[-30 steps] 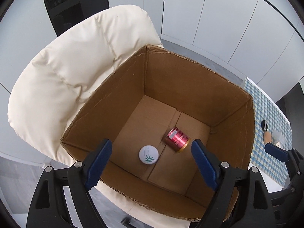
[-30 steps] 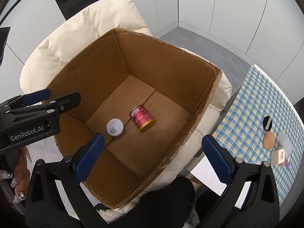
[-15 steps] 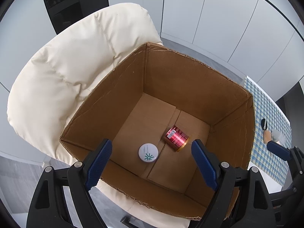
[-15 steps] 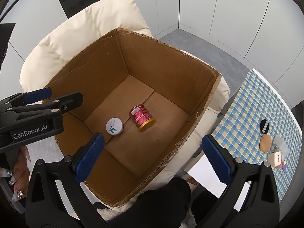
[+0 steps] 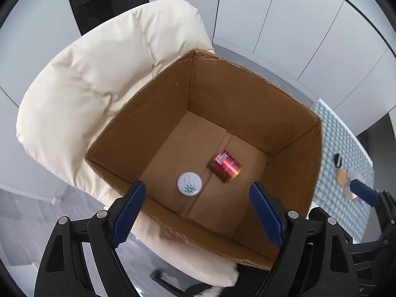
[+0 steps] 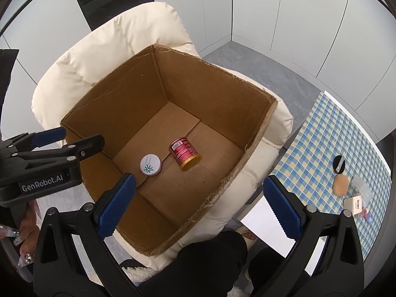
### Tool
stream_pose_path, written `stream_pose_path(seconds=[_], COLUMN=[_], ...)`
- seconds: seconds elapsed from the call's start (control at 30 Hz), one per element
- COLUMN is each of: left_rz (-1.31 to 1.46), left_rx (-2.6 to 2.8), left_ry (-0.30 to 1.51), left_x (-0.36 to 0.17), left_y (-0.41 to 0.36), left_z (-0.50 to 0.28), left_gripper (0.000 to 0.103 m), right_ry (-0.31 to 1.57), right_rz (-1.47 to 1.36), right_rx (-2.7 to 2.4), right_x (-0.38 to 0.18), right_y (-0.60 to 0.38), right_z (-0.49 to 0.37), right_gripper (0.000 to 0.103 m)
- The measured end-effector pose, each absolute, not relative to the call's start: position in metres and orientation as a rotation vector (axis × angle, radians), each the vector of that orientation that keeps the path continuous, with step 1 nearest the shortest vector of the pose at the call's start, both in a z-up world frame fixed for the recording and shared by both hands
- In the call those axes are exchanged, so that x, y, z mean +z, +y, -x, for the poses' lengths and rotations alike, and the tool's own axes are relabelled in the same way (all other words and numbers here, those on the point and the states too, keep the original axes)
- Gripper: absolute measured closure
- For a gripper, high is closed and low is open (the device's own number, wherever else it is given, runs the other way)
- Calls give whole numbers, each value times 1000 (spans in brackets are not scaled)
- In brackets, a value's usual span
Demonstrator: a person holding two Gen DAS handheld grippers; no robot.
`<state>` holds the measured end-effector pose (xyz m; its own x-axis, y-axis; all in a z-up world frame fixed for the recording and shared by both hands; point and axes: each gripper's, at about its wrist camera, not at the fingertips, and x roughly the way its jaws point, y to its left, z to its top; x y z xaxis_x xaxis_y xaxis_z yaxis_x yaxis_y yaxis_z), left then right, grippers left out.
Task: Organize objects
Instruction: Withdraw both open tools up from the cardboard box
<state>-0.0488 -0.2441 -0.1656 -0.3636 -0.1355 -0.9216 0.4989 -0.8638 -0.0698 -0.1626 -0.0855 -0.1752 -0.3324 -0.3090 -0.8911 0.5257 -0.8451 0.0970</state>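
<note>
Only rightward: person's hand [image 6: 23,225], nails.

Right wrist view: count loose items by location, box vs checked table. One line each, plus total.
In cardboard box: 2, white round tin and red can on its side.
On checked table: about 5, black compact, tan sponge, clear packet, small carton, one tiny blurred item.
Total: about 7.

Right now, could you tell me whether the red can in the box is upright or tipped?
Tipped: the red can lies on its side on the box floor.
</note>
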Motion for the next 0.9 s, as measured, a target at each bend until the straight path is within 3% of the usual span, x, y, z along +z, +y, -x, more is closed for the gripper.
stream_pose_path(seconds=[0.23,0.9], left_rz=[-1446,-1417], left_rx=[-2293,-2339], left_ry=[411,454], left_x=[-146,-119], left_y=[-226,-190], left_z=[25,-38], left_gripper=[17,17], right_ry=[284,302], right_rz=[-1405,-1371], right_rx=[-2192,-2213], right_x=[-165,-136], right_y=[-72,-41], right_z=[149,83], right_gripper=[0,0])
